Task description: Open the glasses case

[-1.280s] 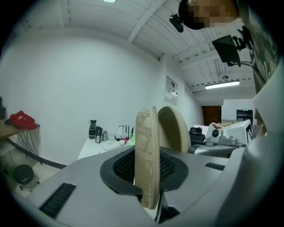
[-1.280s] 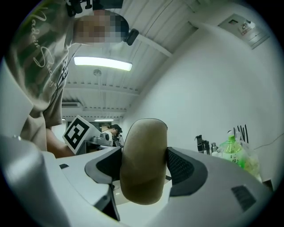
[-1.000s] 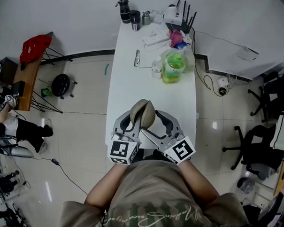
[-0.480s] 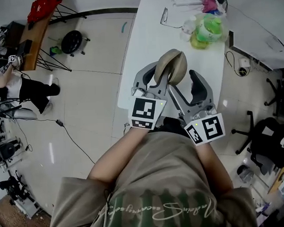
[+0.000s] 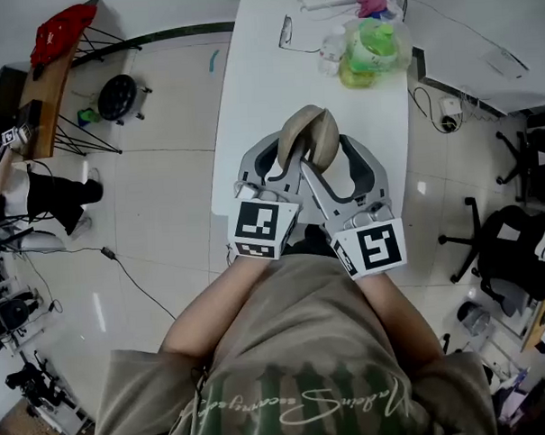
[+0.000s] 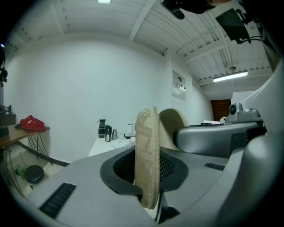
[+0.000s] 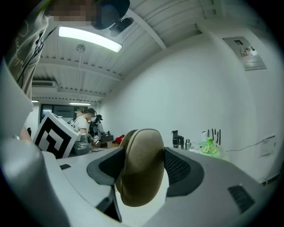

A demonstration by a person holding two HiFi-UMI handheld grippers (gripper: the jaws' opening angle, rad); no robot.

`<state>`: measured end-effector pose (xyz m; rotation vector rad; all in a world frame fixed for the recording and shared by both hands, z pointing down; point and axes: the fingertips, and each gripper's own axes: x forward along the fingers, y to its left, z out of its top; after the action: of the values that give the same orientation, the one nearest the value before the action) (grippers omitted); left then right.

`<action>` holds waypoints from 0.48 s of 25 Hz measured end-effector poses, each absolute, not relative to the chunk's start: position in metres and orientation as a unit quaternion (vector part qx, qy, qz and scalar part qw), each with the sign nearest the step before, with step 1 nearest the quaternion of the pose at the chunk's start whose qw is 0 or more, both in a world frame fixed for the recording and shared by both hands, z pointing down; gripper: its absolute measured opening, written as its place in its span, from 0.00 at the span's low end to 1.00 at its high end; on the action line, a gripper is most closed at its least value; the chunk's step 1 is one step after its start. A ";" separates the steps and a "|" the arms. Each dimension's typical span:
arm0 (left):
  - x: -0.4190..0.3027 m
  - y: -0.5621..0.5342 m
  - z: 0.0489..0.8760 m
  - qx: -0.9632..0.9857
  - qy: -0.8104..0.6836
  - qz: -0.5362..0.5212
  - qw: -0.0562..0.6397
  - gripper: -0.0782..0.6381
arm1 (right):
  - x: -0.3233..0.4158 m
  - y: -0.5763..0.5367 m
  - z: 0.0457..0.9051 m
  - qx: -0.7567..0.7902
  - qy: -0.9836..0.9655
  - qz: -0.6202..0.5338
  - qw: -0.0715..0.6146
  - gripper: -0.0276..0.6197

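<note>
The tan glasses case [image 5: 310, 136] hangs above the white table's near end, its two shells parted along the seam. My left gripper [image 5: 281, 156] is shut on the thin left shell [image 6: 148, 155], which stands edge-on between its pads. My right gripper [image 5: 331, 153] grips the rounded right shell [image 7: 142, 168]. Its jaws have just been closing, and that shell fills the gap between them, touching both pads. The two grippers sit side by side, with their marker cubes toward the person's body.
The long white table [image 5: 249, 96] stretches away. Far down it lie a pair of glasses [image 5: 287, 29] and a green bottle in a clear bag [image 5: 366, 46]. Floor lies on both sides, with a black office chair [image 5: 504, 247] to the right and a bench with a red item [image 5: 61, 23] to the left.
The head camera has shifted, so the table sits differently in view. The right gripper has turned a little with its shell. Both grippers stay at the case.
</note>
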<state>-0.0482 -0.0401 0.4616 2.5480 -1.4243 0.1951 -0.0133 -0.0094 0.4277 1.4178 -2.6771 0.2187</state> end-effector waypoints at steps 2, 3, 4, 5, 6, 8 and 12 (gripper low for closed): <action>-0.051 -0.039 0.464 0.863 -0.487 0.063 0.118 0.19 | -0.012 -0.006 0.430 0.472 -0.877 0.064 0.066 0.47; -0.053 -0.037 0.466 0.861 -0.488 0.061 0.127 0.19 | -0.011 -0.004 0.432 0.475 -0.875 0.061 0.071 0.44; -0.055 -0.035 0.468 0.860 -0.488 0.058 0.138 0.19 | -0.010 -0.002 0.435 0.478 -0.873 0.061 0.076 0.41; -0.056 -0.034 0.469 0.859 -0.487 0.055 0.147 0.19 | -0.009 -0.002 0.438 0.481 -0.871 0.062 0.081 0.40; -0.056 -0.032 0.469 0.860 -0.485 0.050 0.152 0.19 | -0.006 -0.002 0.442 0.485 -0.868 0.064 0.087 0.40; -0.054 -0.031 0.467 0.863 -0.480 0.042 0.154 0.19 | 0.000 -0.005 0.452 0.492 -0.862 0.072 0.099 0.40; -0.048 -0.022 0.475 0.867 -0.468 0.043 0.166 0.19 | 0.009 0.000 0.475 0.492 -0.857 0.095 0.116 0.40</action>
<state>-0.0478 -0.0225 0.4747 2.4680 -1.3330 0.1230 0.0089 -0.0004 0.4749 1.4421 -2.5118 0.2778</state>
